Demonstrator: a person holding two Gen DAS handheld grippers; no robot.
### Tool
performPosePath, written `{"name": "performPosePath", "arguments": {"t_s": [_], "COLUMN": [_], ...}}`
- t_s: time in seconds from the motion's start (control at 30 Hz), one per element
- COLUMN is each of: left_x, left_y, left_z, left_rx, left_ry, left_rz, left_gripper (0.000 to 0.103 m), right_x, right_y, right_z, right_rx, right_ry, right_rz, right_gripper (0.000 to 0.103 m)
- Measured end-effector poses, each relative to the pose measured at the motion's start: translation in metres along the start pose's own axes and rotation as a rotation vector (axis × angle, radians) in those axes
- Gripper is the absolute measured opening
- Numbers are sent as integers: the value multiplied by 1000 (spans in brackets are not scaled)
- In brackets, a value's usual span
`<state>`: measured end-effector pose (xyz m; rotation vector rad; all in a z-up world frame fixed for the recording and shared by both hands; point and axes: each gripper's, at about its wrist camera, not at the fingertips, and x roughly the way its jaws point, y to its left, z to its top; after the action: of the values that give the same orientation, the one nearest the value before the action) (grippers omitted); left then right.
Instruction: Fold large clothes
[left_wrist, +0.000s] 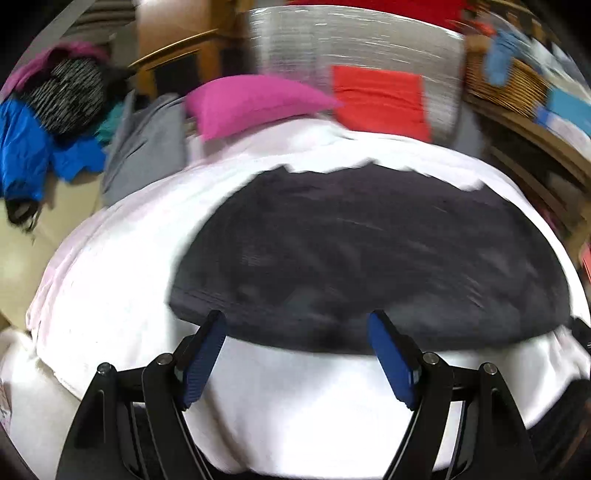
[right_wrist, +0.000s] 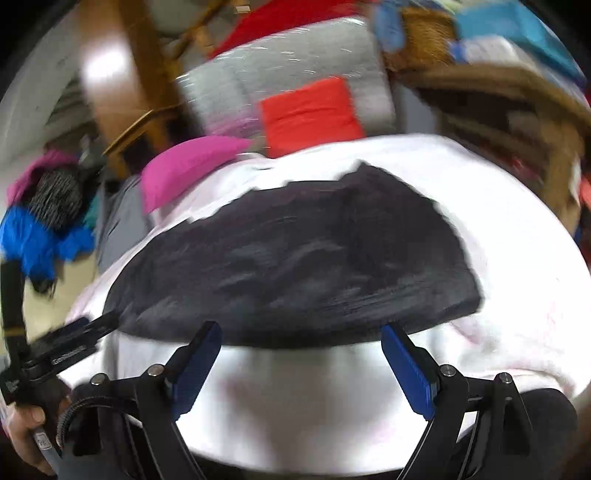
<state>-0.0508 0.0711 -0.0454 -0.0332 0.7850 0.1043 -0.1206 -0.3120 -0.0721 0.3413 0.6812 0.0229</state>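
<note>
A dark garment (left_wrist: 369, 258) lies flat on a white sheet (left_wrist: 118, 295); it also shows in the right wrist view (right_wrist: 295, 266) on the same sheet (right_wrist: 517, 258). My left gripper (left_wrist: 297, 321) is open and empty, its blue pads (left_wrist: 203, 362) just short of the garment's near edge. My right gripper (right_wrist: 301, 332) is open and empty too, with its pads (right_wrist: 406, 373) at the near edge. The left gripper's tool (right_wrist: 70, 343) shows at the left of the right wrist view. Both views are blurred by motion.
A pink pillow (left_wrist: 255, 103) and a red cushion (left_wrist: 380, 99) lie at the far side of the sheet. A heap of blue, striped and grey clothes (left_wrist: 55, 122) sits at the left. A wicker basket (left_wrist: 506, 81) stands on wooden shelves at the right.
</note>
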Motion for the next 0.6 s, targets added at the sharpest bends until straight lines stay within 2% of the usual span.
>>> {"name": "performPosePath", "arguments": {"t_s": [0.07,0.13,0.2,0.27,0.43,0.53,0.6], "left_x": [17,35,53,67,68,62,64], "left_y": [30,62,84,98,116,105,89], "left_z": [11,18,21,19,2,-11,-15], "left_rx": [-70,-153,-219,-275,-464,-512,-503], "left_ry": [21,43,81,122,146,156,163], "left_rz": [27,3,-21,-40,-137,-183,-210], "left_gripper": [80,80,80,80,80,80,80], "right_x": [6,16,26,37,45,50,61], "right_y": [-35,-79,-109,-126,-132,-124,-118], "right_z": [14,25,31,33,3,-6,-5], "right_rx": [94,231,319,395,614,671,679], "right_ry": [0,24,47,87,118,131,147], "right_rz": [-25,17,43,109,205,239,235], "right_gripper": [90,90,90,90,90,90,90]}}
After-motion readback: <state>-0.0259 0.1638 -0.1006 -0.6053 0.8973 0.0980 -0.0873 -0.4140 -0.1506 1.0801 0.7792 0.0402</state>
